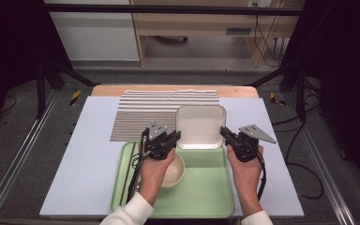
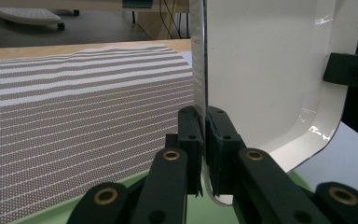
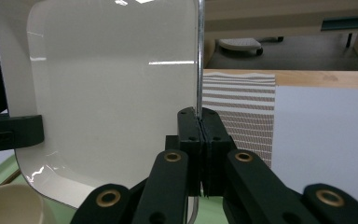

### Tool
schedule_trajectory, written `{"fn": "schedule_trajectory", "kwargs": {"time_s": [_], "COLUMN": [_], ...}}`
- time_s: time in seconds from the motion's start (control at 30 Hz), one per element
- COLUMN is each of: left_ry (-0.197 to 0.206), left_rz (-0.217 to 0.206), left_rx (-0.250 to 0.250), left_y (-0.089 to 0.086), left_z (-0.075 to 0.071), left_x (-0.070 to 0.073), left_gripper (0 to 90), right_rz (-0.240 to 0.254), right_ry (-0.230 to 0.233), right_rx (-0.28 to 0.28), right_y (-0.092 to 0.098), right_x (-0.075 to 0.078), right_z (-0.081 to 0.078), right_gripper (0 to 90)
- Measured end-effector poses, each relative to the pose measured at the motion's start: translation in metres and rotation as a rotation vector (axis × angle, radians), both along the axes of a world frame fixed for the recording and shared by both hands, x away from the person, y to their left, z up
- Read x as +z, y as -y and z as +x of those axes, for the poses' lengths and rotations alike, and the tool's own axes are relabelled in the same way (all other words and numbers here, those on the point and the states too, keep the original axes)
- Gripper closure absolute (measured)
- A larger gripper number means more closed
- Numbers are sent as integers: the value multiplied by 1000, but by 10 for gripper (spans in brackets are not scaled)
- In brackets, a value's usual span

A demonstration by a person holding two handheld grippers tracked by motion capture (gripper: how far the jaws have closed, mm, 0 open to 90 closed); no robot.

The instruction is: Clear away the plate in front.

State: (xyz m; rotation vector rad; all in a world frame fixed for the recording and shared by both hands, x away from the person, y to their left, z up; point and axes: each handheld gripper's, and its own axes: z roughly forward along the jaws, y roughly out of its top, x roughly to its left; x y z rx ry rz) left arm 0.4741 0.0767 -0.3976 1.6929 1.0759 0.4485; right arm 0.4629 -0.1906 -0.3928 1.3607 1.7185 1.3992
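A white square plate (image 1: 200, 125) is held lifted and tilted over the far edge of the green tray (image 1: 206, 187). My left gripper (image 1: 175, 137) is shut on the plate's left rim, and in the left gripper view the jaws (image 2: 204, 122) pinch the thin edge of the plate (image 2: 261, 70). My right gripper (image 1: 224, 131) is shut on the right rim, and the right gripper view shows its jaws (image 3: 199, 122) clamped on the plate's edge (image 3: 112, 93). A cream bowl (image 1: 177, 172) sits on the tray under my left hand.
A striped placemat (image 1: 145, 115) lies on the pale blue table cover (image 1: 89, 159) beyond the tray, partly under the plate. The wooden table edge (image 1: 168, 88) runs along the far side. Black frame legs stand off both sides.
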Motion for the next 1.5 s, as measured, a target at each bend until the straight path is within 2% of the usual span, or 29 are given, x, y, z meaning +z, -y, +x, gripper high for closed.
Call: {"fn": "schedule_trajectory", "kwargs": {"time_s": [0.1, 0.33, 0.43, 0.5, 0.6, 0.63, 0.73, 0.77, 0.83, 0.97, 1.1, 1.13, 1.17, 1.2, 1.27, 1.33, 1.37, 1.4, 1.5], "left_ry": [10, 30, 34, 37, 52, 56, 87, 116, 146, 170, 202, 196, 170, 170, 180, 174, 183, 193, 219], "left_rz": [10, -1, -23, -47, -64, -65, -59, -34, -12, 28, 58, 71, 86, 87, 125, 123, 134, 138, 170], "left_rx": [-6, -21, -52, -75, -81, -81, -85, -93, -83, -47, 10, 5, -3, 14, 53, 79, 99, 118, 172], "left_y": [2, 4, 5, 3, -2, -3, -7, -10, -15, -36, -68, -74, -85, -93, -112, -127, -139, -144, -163], "left_z": [0, 0, 0, 0, -1, -2, -5, -7, -11, -15, -19, -19, -20, -22, -27, -31, -34, -36, -43], "left_x": [0, 4, 7, 7, 8, 8, 10, 14, 18, 22, 26, 26, 26, 25, 19, 14, 10, 8, 2], "left_gripper": [843, 831, 811, 786, 701, 701, 607, 597, 551, 408, 289, 246, 226, 210, 174, 138, 127, 103, 95], "right_rz": [12, 50, 73, 70, 75, 94, 104, 101, 80, 58, 48, 35, 25, 9, 15, 7, -5, -16, -22], "right_ry": [-16, -38, -46, -46, -50, -60, -79, -85, -98, -146, -184, -198, -204, -210, -231, -252, -258, -279, -290], "right_rx": [3, 9, 9, -3, -22, -36, -58, -62, -54, -48, -51, -47, -44, -42, -47, -46, -46, -47, -32], "right_y": [3, 10, 14, 17, 22, 29, 39, 42, 48, 57, 61, 61, 60, 60, 59, 59, 58, 57, 55], "right_x": [-1, 0, 2, 3, 3, 2, 1, 1, 0, -3, -6, -6, -6, -6, -7, -8, -8, -10, -13], "right_z": [2, 5, 6, 6, 7, 8, 9, 9, 8, 4, -2, -5, -7, -12, -19, -24, -26, -29, -33], "right_gripper": [889, 890, 890, 891, 891, 891, 891, 891, 891, 891, 891, 891, 891, 891, 891, 891, 891, 891, 891]}}
